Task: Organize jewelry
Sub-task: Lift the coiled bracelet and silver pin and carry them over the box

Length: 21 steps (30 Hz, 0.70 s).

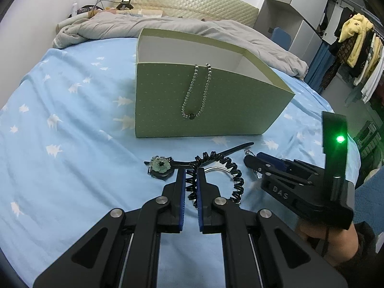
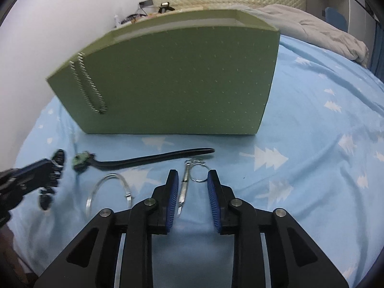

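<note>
The left gripper (image 1: pixel 191 176) had its blue ribbed pads pinched on a black coiled cord (image 1: pixel 230 168), a springy spiral band that looped away to the right of the fingers; gripped at one end like that, it looked ready to be lifted toward the box. Just left of those fingertips lay a green flower ornament (image 1: pixel 161 165) on a thin, glossy black strap (image 1: pixel 230 149) running off beyond them. A smooth silver bangle (image 1: pixel 217 169) lay partly hidden behind the coil.

The right gripper (image 2: pixel 193 178) held its fingers spread with nothing clamped. A slender metal clip with a key ring (image 2: pixel 189 175) lay flat on the sheet between them, probably the next piece to be taken, though contact could not be judged.

Further out from both pairs of fingers stood the green box (image 1: pixel 216 105), stiff dotted card with a pale lining, open at the top. A beaded silver chain (image 1: pixel 195 93) hung over its near wall, half in and half out. Everything rested on a soft blue bedsheet (image 1: pixel 72 120) printed with white trees.
</note>
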Motion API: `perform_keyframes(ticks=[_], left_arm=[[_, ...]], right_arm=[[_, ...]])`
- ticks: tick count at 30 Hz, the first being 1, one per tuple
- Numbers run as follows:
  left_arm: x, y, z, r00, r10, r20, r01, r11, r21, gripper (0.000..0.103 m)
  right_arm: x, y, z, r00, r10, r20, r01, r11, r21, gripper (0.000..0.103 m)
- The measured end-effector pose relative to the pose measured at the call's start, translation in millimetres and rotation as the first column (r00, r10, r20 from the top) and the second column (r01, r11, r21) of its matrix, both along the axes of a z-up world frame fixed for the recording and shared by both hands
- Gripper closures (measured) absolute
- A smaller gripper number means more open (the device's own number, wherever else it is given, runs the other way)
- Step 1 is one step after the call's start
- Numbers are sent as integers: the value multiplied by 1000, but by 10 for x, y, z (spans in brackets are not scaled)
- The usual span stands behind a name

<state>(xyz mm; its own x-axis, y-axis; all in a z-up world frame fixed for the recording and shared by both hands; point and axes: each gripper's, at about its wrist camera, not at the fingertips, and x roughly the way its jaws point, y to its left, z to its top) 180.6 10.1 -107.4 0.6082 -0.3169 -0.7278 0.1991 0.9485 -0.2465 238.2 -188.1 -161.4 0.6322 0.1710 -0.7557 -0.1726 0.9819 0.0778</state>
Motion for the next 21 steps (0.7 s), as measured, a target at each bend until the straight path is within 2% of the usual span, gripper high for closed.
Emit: perform_keyframes(ticks=[2,4,6,14,21], left_arm=[[12,7,-5,1000,2,-2,-2,1000,-2,95],[22,7,-1,1000,3,-1,-3,1000,-4,95],[32,2,11,1000,2,3,-2,1000,-1,95],[89,27,167,1000,8,30,-8,1000,-1,95],[176,8,513,995,-3,105,2,1000,9,95]], right_arm=[[8,38,-11,1000,6,5,-6,1000,-26,82],[4,87,-29,1000,27,6,-27,999,-36,94],[-13,121,-34,999,38,8,-38,998,-42,99],[-138,87,109,999,41,27,-41,999,-15,100],[-280,47,602,993,44,113,-44,999,4,100]])
